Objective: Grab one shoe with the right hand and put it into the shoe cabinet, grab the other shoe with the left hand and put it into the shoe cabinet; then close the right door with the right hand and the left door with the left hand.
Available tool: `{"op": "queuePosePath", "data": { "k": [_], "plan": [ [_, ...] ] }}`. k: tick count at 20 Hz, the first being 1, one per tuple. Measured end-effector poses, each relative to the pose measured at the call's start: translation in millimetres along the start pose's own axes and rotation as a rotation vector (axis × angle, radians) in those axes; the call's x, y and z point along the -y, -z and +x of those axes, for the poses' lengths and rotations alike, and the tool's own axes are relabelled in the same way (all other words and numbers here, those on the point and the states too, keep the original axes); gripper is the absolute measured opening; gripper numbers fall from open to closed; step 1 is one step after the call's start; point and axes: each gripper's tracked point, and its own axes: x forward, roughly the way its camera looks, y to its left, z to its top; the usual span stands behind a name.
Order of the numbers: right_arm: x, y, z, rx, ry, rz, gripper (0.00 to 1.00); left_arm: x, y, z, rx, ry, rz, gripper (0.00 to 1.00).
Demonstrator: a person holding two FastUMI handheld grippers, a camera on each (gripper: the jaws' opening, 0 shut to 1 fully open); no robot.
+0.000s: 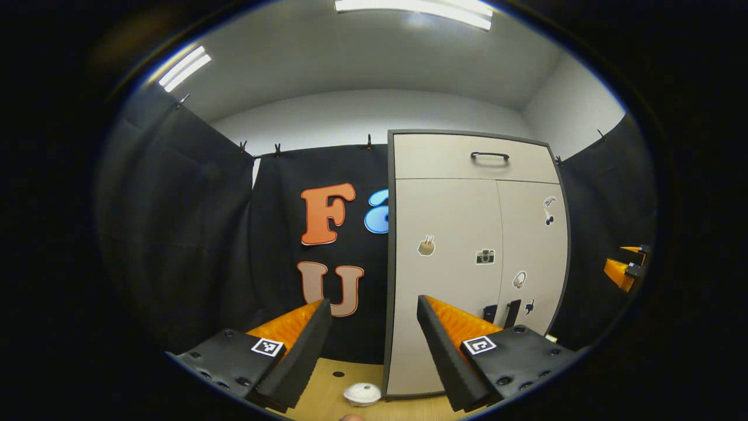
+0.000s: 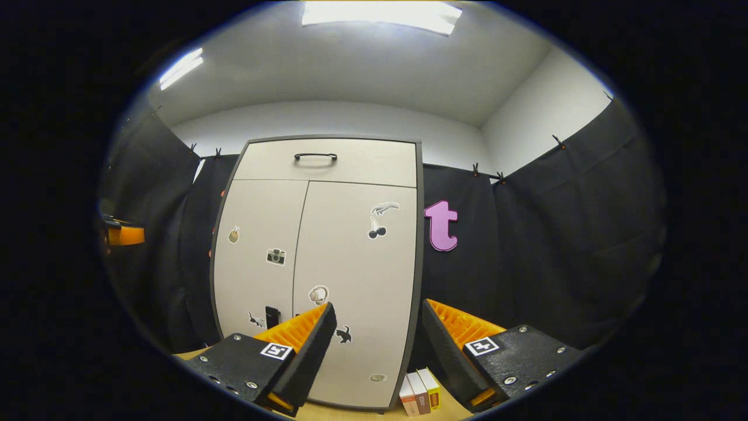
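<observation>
The shoe cabinet (image 2: 318,269) stands on the table (image 1: 327,397) against the black cloth, both its stickered doors flush, drawer handle (image 2: 315,156) up top. My left claw (image 1: 374,345) and right claw (image 2: 378,351) both gape wide, holding nothing. A white round object (image 1: 362,393) lies by the cabinet's left foot, small boxes (image 2: 419,393) by its right.

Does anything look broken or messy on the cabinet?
Nothing stands out. The shoe cabinet stands upright with both doors shut flush and its stickers intact. Small boxes stand tidily beside its base, and a white round thing sits on the floor nearby.
</observation>
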Motion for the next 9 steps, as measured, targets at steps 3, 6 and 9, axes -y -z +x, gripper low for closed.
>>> {"op": "queuePosePath", "data": {
  "k": [3,6,9],
  "plan": [
    [-4.6,-2.0,-9.6,-0.002,0.018,0.006,0.92,-5.0,3.9,-0.6,-0.009,0.022,-0.015,0.94],
    [-9.1,-3.0,-17.5,-0.005,0.032,0.004,0.92,-11.1,5.3,-0.1,-0.014,0.041,-0.027,0.94],
    [-14.3,-7.2,-23.4,-0.003,0.041,-0.005,0.91,-18.5,6.6,-1.8,-0.012,0.055,-0.047,0.94]
  ]
}}
